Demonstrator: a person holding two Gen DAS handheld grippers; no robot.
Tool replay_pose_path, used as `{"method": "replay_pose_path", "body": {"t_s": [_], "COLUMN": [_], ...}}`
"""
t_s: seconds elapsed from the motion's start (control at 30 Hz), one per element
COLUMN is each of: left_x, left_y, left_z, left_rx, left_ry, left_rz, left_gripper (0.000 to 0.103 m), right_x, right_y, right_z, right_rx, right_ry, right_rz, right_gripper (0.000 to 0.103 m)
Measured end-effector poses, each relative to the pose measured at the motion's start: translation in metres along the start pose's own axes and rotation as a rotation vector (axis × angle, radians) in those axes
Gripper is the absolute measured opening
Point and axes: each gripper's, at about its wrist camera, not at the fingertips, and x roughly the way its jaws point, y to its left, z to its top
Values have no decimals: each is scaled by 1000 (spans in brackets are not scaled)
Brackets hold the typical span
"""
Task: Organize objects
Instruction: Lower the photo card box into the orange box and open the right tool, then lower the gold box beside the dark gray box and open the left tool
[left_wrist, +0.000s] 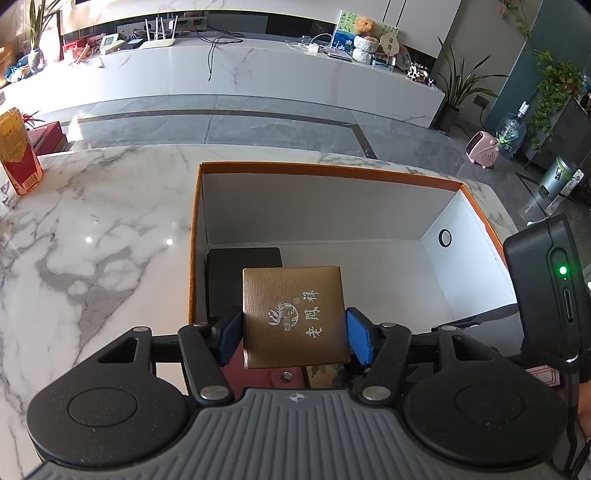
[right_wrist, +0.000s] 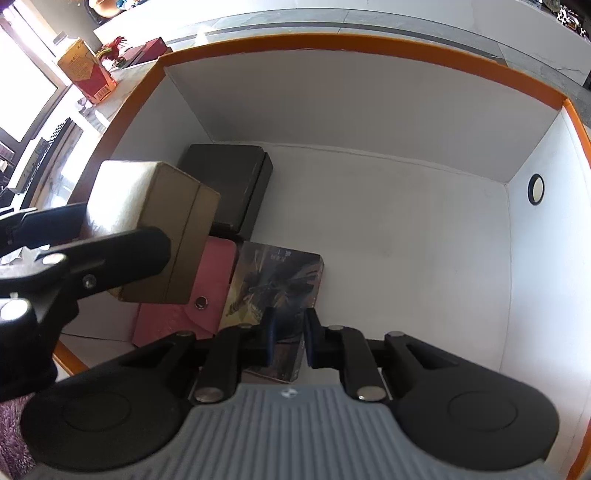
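**Desk:** Gold box (left_wrist: 293, 317), centre of the picture. Where is it, exactly?

**Photographer:** Clamped between the blue pads of the left tongs (left_wrist: 294, 338), held above the near left corner of the orange-rimmed carton (left_wrist: 328, 171). It hangs over a pink case (right_wrist: 177, 317) with a snap button and has not been set down.

**Desk:** What is already packed?

**Photographer:** Three things lie on the carton's white floor, all along its left side: a black box (right_wrist: 231, 184) in the far corner, the pink case nearer, and a flat box with a dark printed picture (right_wrist: 275, 288) just beside the pink one. The rest of the floor is bare.

**Desk:** And the right tongs (right_wrist: 288, 341)?

**Photographer:** Low inside the carton, jaws narrowed to a slim gap over the near edge of the picture box. Whether they pinch it I cannot tell; that edge is half hidden behind the fingers.

**Desk:** So how far along?

**Photographer:** Well under way, I'd judge. The gold box needs a place. Out on the marble tabletop (left_wrist: 96, 221) a red and yellow carton (left_wrist: 18, 151) stands upright, possibly left to collect.
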Motion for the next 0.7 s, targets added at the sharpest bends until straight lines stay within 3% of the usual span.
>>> {"method": "replay_pose_path", "body": {"t_s": [0.1, 0.23, 0.43, 0.7], "left_x": [6, 19, 48, 78], "left_y": [0, -8, -21, -25], "left_z": [4, 16, 30, 29], "left_rx": [-10, -12, -14, -19], "left_ry": [14, 21, 51, 92], "left_rz": [-21, -23, -36, -7], "left_gripper": [69, 69, 69, 69], "right_x": [-4, -24, -32, -20], "right_y": [-6, -17, -36, -41], "right_z": [-1, 1, 6, 19], "right_rx": [17, 6, 34, 22], "right_ry": [-7, -66, -71, -78], "right_rz": [16, -43, -68, -102], "right_gripper": [14, 15, 15, 15]}}
